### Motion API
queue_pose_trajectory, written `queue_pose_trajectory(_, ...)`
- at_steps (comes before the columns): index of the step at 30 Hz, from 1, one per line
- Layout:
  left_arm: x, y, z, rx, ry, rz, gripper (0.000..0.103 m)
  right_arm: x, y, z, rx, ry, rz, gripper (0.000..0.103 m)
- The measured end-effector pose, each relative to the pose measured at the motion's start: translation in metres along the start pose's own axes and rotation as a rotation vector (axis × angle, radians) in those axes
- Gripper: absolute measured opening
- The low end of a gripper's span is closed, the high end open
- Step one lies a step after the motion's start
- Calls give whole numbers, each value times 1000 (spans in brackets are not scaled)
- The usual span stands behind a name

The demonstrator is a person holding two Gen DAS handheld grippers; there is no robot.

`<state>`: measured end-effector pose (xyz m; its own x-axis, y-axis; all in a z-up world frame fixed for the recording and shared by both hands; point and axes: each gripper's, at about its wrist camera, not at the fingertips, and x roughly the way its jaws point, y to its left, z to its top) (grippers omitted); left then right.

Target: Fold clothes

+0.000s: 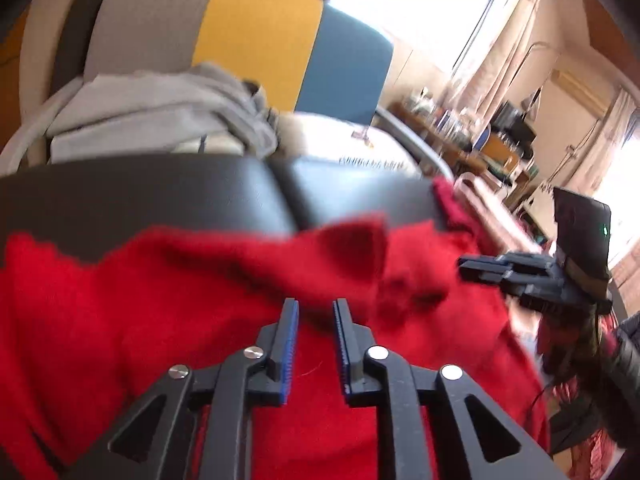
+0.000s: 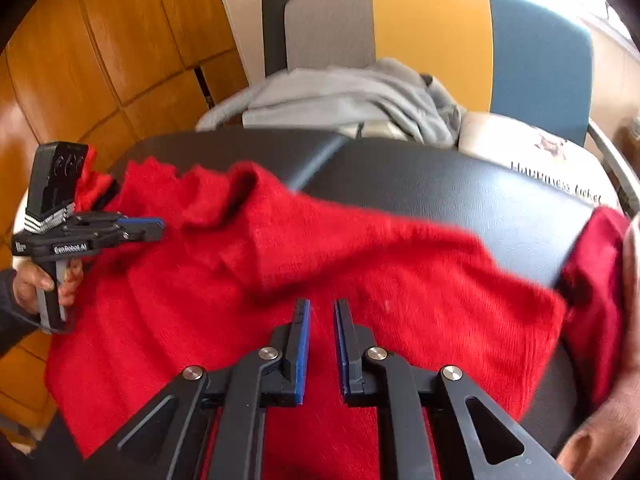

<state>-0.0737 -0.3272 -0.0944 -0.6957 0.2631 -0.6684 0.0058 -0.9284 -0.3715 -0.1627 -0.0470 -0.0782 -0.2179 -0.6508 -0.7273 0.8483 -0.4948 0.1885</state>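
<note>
A fuzzy red sweater (image 1: 200,300) lies spread and rumpled over a black padded table (image 1: 160,192); it also shows in the right wrist view (image 2: 320,264), on the same table (image 2: 460,196). My left gripper (image 1: 316,306) hovers over the sweater's middle, jaws a little apart and empty. My right gripper (image 2: 322,306) also hovers over the sweater, jaws a little apart and empty. The right gripper shows at the sweater's right edge in the left wrist view (image 1: 464,268). The left gripper shows at the sweater's left edge in the right wrist view (image 2: 160,228).
A grey, yellow and blue chair (image 2: 432,24) stands behind the table with grey folded clothes (image 2: 340,96) on it. A white printed bag (image 2: 540,156) lies beside them. Wooden panels (image 2: 100,40) are at the left. A dark red cloth (image 2: 592,280) hangs at the table's right.
</note>
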Motion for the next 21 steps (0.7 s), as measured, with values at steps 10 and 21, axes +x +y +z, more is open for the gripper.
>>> queue_pose_trajectory(10,49,0,-20,101,19,68,18,53,18,-9,-112,31,-118,43)
queue_pose_trajectory(21,34,-7,-5,-7,-14,123,18,27,-32,-23,275,-70,150,84)
